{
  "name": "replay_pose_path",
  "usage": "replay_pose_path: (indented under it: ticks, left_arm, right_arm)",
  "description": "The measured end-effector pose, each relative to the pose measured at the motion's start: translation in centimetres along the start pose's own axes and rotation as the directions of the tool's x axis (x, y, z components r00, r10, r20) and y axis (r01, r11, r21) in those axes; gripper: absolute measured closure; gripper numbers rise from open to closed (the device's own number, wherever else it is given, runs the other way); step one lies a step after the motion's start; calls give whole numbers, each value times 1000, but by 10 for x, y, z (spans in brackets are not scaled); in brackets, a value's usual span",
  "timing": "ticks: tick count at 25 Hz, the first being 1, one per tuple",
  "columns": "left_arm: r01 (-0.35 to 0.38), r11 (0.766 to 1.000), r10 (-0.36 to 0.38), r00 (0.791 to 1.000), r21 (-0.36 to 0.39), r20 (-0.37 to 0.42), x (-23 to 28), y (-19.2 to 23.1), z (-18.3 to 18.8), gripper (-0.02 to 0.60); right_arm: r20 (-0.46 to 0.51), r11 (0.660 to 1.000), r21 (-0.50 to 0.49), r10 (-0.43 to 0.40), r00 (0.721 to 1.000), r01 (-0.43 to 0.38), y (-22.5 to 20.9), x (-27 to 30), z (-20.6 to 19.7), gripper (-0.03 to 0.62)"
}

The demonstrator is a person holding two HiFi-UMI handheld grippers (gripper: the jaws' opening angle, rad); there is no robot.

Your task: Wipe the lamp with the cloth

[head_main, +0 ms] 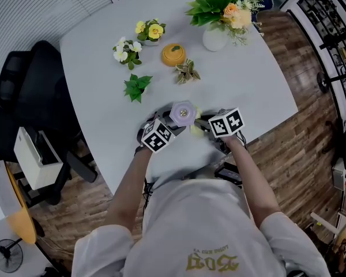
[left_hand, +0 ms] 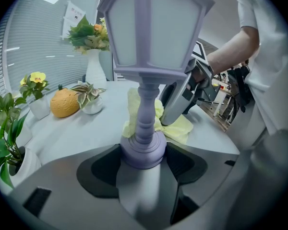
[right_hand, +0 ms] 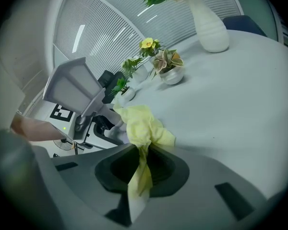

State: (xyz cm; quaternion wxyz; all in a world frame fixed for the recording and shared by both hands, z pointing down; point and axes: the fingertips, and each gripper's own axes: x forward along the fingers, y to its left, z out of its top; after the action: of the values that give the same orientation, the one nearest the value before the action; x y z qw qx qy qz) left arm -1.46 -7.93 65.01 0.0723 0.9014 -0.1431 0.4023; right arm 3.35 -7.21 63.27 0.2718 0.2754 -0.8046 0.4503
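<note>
At the grey worktop's [head_main: 92, 56] six o'clock edge, a lilac lantern-shaped lamp [left_hand: 149, 56] is clamped by the left gripper's [left_hand: 144, 155] fingers [left_hand: 98, 169]; the yellow cloth [right_hand: 141, 126], pinched in the right gripper [right_hand: 143, 166] at the lamp's four o'clock, should be pressed firmly.

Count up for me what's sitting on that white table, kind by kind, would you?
small potted plants: 4
vase of flowers: 1
orange fruit-shaped ornament: 1
lamp: 1
cloth: 1
Total: 8
</note>
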Motion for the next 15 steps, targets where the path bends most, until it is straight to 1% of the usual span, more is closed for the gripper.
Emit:
replay_pose_path:
  ticks: [15]
  left_arm:
    - [-1, 1000, 1, 1000, 1, -1, 0, 0, 0, 281]
  right_arm:
    - [-45, 999, -32, 27, 999, -29, 15, 4, -12, 537]
